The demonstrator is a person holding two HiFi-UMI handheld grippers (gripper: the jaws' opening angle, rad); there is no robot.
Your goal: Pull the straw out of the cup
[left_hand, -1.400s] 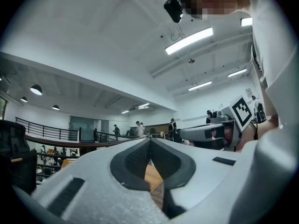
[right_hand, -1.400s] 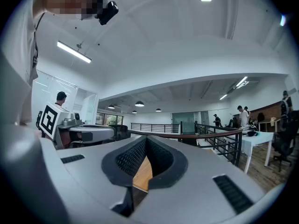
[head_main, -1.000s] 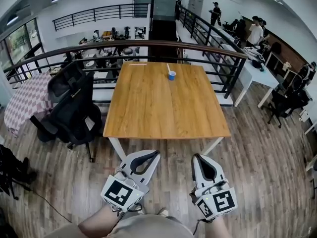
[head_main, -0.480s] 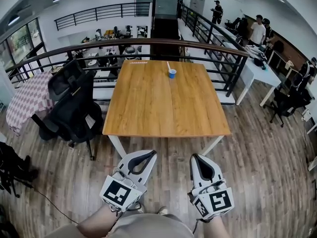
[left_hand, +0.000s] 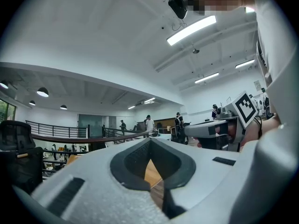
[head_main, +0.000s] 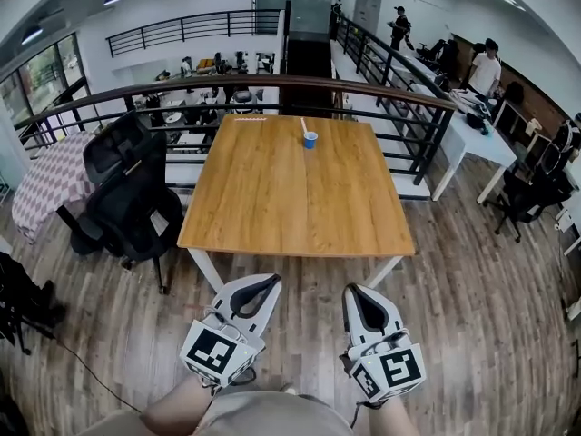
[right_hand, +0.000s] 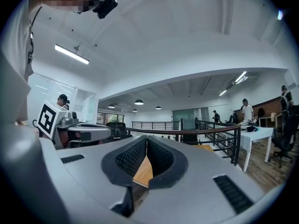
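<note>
Claws both closed, nothing gripped: left gripper (head_main: 273, 281), right gripper (head_main: 349, 290), off near edge of table (head_main: 272, 216). At far edge: cup (head_main: 310, 140) with straw (head_main: 305, 125). I should steady cup, pinch straw, draw along its tilt.

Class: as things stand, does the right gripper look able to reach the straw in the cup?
Probably not yet. The right gripper hangs short of the table, while the cup with its straw stands near its far edge. Nothing blocks the way.
</note>
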